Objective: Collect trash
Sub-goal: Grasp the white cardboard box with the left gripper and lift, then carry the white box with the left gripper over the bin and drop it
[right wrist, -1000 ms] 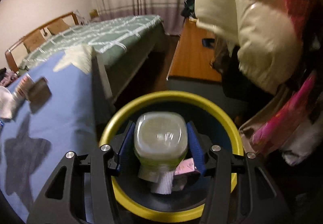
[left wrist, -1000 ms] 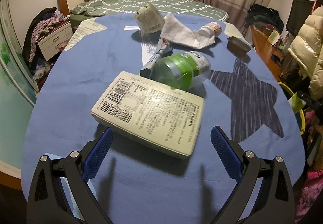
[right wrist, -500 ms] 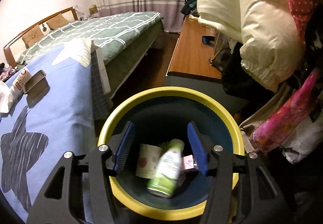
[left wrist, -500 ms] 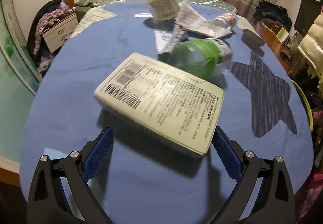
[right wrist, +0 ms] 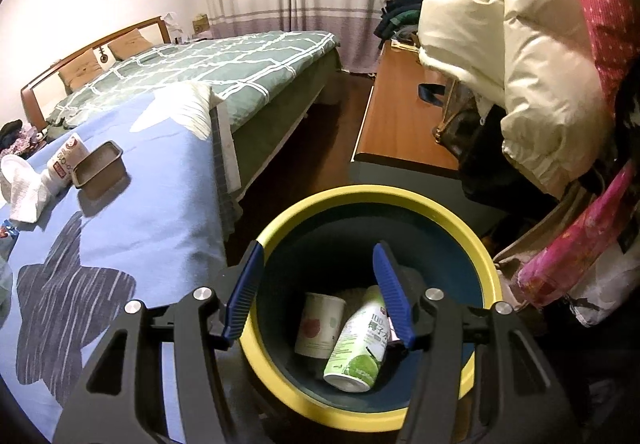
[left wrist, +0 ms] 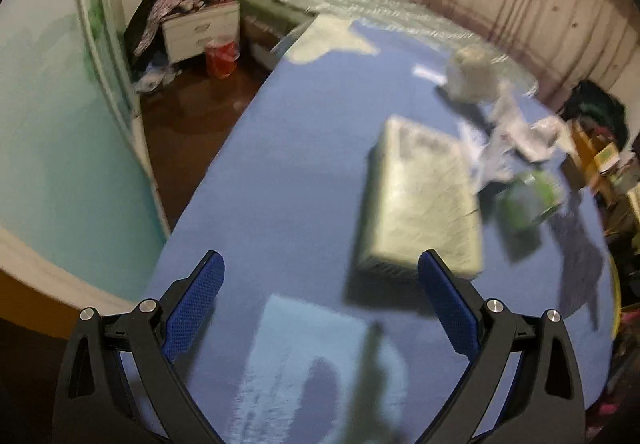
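Note:
My right gripper [right wrist: 318, 260] hangs open and empty over a yellow-rimmed bin [right wrist: 476, 240]. Inside the bin lie a green-and-white bottle [right wrist: 358, 344] and a paper cup [right wrist: 318, 326]. My left gripper [left wrist: 320, 276] is open over the blue star-patterned cover [left wrist: 280, 164], with nothing between its fingers. A flat pale box [left wrist: 420, 200] lies just beyond its right finger. Past the box sit a green-labelled bottle [left wrist: 528, 200], crumpled white paper [left wrist: 516, 132] and a pale wad [left wrist: 472, 76], all blurred. In the right wrist view a red-printed cup [right wrist: 66, 162], a brown tin [right wrist: 98, 168] and white paper [right wrist: 24, 190] rest on the cover.
A green quilted bed [right wrist: 224, 60] lies behind the cover. A wooden desk [right wrist: 404, 116] and a hanging cream puffer jacket [right wrist: 516, 32] crowd the bin's far side. A pink bag [right wrist: 576, 240] is to the bin's right. A nightstand [left wrist: 200, 28] stands by the far wall.
The right gripper let go of the green-and-white bottle, which dropped into the bin. The left gripper swung left and rolled, so the box now sits off to its right.

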The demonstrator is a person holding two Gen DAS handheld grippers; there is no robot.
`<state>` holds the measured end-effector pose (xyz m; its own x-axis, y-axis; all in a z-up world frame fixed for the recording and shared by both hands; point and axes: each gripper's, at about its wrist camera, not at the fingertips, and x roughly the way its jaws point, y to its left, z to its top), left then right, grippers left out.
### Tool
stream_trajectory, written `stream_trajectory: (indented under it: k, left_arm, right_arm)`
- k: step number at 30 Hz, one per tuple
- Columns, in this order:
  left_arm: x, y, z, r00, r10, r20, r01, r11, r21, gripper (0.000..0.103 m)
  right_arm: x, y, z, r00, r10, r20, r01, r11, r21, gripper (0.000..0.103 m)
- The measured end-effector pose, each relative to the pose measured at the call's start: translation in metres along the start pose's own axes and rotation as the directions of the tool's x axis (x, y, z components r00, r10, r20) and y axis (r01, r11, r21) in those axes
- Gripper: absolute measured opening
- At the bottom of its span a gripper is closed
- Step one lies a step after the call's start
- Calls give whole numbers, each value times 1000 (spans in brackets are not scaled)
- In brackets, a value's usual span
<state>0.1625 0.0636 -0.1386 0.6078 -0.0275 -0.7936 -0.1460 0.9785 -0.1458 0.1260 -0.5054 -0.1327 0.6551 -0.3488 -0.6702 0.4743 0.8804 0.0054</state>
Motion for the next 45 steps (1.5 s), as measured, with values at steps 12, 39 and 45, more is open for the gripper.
stream_trajectory:
  k: [12,39,45]
  left_arm:
    - [47,-69,29,993,-22,-112,42,983,178,96]
    - [-5,-117,36,985,-165,-46,172,942,289,72]
    - [-33,-191,23,954,-289,-75,293,859,420,73]
  right_arm:
    - [-2,-7,-2,1000,-3,-5,3,1000,11,56]
    - [-52,-11,-16,999,26,43,-25,1000,-8,61]
    - [-68,-34,-26,999,15,37,-16,1000,15,61]
